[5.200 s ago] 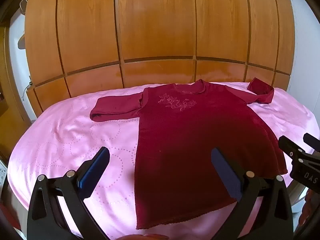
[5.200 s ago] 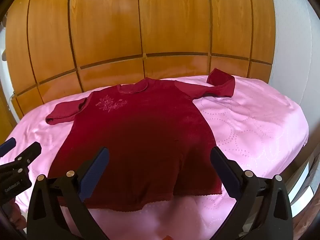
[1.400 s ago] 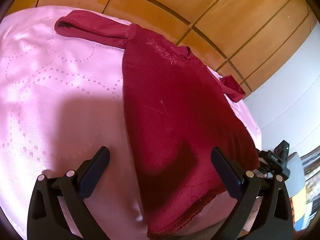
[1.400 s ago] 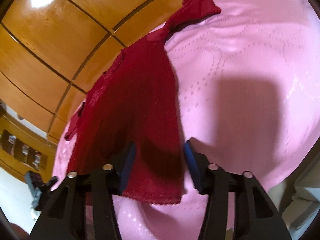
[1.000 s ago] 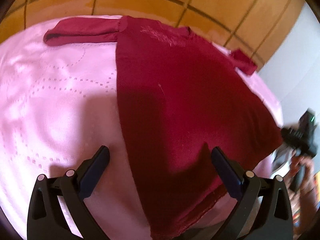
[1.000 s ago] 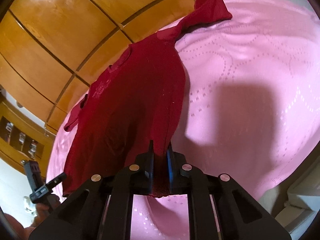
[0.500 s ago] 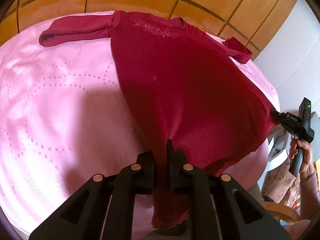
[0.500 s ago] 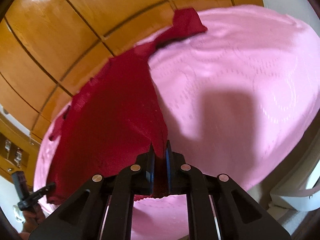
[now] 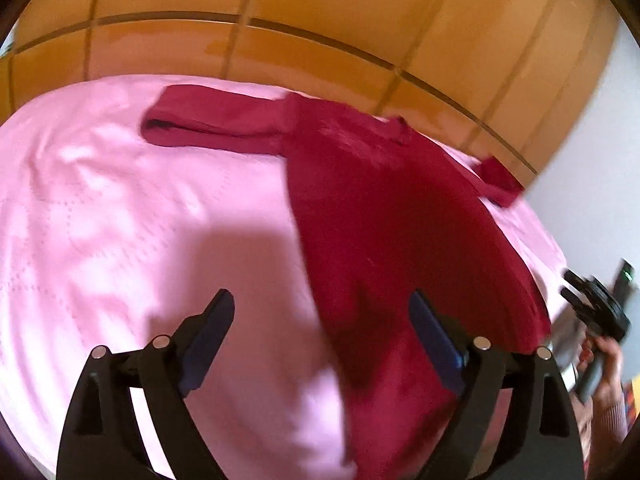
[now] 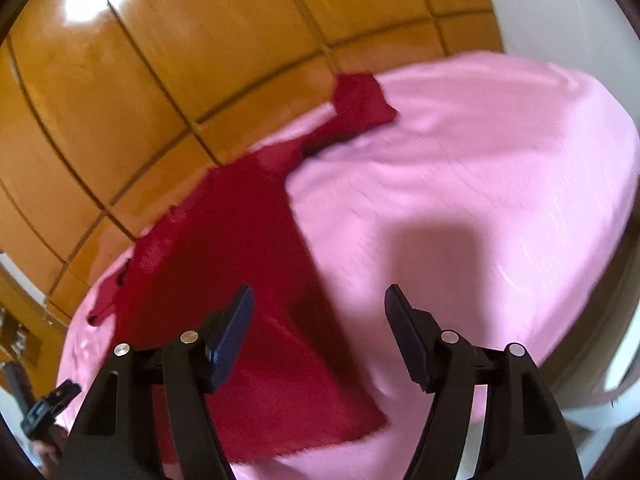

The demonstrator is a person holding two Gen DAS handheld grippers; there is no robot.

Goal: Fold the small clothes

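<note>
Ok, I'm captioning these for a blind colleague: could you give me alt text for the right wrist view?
A dark red long-sleeved garment lies spread on a pink bedcover, seen blurred from just above its lower corner. The right gripper frames the foreground, its jaws opening, with that corner lying loose between them and not pinched. Orange wooden panelling fills the background.

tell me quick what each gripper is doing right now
left gripper: jaws opening, holding nothing, red garment lies below.
right gripper: jaws opening, garment released.
</note>
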